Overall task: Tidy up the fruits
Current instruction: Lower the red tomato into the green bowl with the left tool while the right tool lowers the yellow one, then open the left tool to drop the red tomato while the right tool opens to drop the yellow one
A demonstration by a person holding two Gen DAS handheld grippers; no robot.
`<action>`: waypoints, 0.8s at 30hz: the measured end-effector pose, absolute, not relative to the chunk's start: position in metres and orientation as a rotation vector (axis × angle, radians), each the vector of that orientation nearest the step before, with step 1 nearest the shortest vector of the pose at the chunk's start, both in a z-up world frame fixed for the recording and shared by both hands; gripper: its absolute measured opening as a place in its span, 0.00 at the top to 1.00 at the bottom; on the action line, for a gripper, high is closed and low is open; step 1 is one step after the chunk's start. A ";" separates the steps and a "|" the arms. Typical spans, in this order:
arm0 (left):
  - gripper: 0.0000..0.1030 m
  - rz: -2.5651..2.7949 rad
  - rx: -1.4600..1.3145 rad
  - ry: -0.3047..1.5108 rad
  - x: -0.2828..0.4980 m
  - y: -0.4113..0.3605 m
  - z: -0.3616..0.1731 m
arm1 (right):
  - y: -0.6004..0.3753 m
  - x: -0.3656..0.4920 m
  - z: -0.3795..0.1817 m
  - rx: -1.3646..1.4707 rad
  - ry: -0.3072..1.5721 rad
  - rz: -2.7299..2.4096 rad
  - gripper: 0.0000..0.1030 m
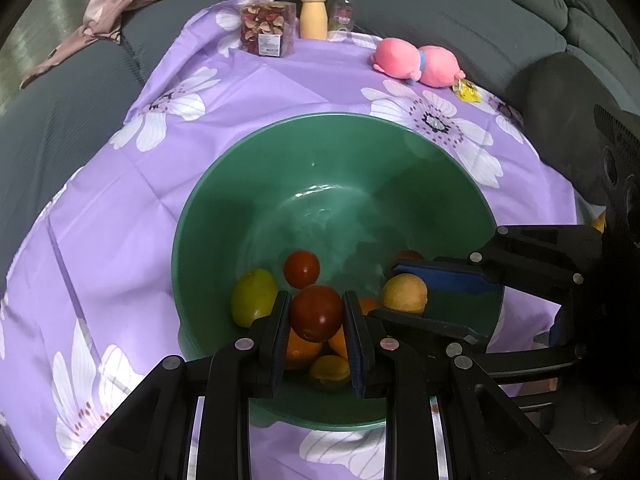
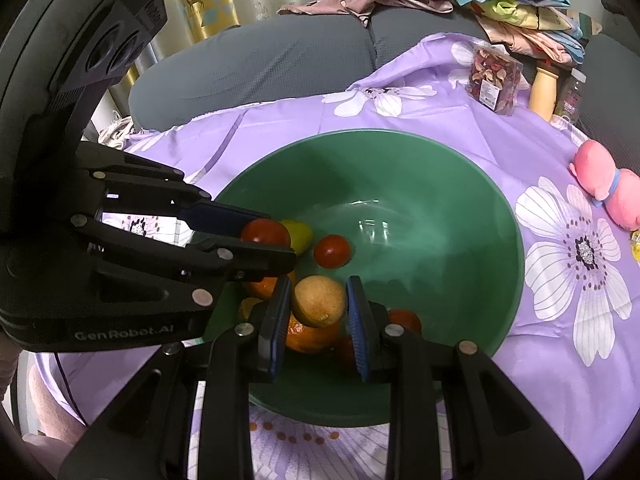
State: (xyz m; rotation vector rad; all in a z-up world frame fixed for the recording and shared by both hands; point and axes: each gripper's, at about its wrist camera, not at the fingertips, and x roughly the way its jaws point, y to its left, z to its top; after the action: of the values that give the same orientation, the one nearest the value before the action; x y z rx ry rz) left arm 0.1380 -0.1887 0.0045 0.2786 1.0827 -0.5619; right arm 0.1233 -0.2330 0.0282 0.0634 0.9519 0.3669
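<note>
Item: green bowl [image 1: 224, 200], fruit heaped low on my near side. My left claw [image 1: 316, 316] grips a red tomato [image 1: 316, 312] above that heap. My right claw [image 2: 319, 304] brackets a yellow-orange fruit [image 2: 318, 300]; contact unclear, beside the left's.

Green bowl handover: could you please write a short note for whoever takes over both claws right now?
Left claw: shut on a red tomato, held over the green bowl.
Right claw: around a yellow-orange fruit, pads close; contact on the right pad unclear.
In the bowl: a second tomato, a green fruit, oranges underneath.
Done: fruits gathered in the bowl. Left: I can't tell whether these two are going in or out.
</note>
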 end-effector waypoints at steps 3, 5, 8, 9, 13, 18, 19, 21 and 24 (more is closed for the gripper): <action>0.76 -0.560 0.289 1.086 0.139 -0.190 0.004 | -0.232 0.124 0.028 0.056 0.958 0.364 0.72; 0.76 -0.560 0.291 1.088 0.139 -0.191 0.004 | -0.231 0.125 0.028 0.051 0.962 0.360 0.72; 0.76 -0.561 0.294 1.089 0.140 -0.191 0.003 | -0.230 0.125 0.027 0.046 0.968 0.354 0.72; 0.76 -0.561 0.296 1.091 0.140 -0.191 0.003 | -0.230 0.125 0.027 0.045 0.970 0.354 0.72; 0.76 -0.558 0.300 1.096 0.140 -0.192 0.001 | -0.230 0.126 0.027 0.043 0.973 0.352 0.72; 0.76 -0.556 0.306 1.095 0.141 -0.191 0.000 | -0.230 0.125 0.026 0.037 0.975 0.349 0.72; 0.76 -0.553 0.307 1.095 0.142 -0.191 0.000 | -0.230 0.125 0.026 0.038 0.975 0.348 0.72; 0.76 -0.549 0.306 1.095 0.142 -0.190 -0.001 | -0.230 0.125 0.026 0.037 0.975 0.347 0.72; 0.75 -0.544 0.305 1.093 0.142 -0.190 0.000 | -0.230 0.125 0.026 0.038 0.975 0.347 0.72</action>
State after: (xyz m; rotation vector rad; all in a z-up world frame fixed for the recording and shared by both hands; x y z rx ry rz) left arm 0.1417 -0.1900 -0.0005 0.3053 1.0935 -0.5438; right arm 0.1251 -0.2300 0.0257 0.0375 0.9747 0.3470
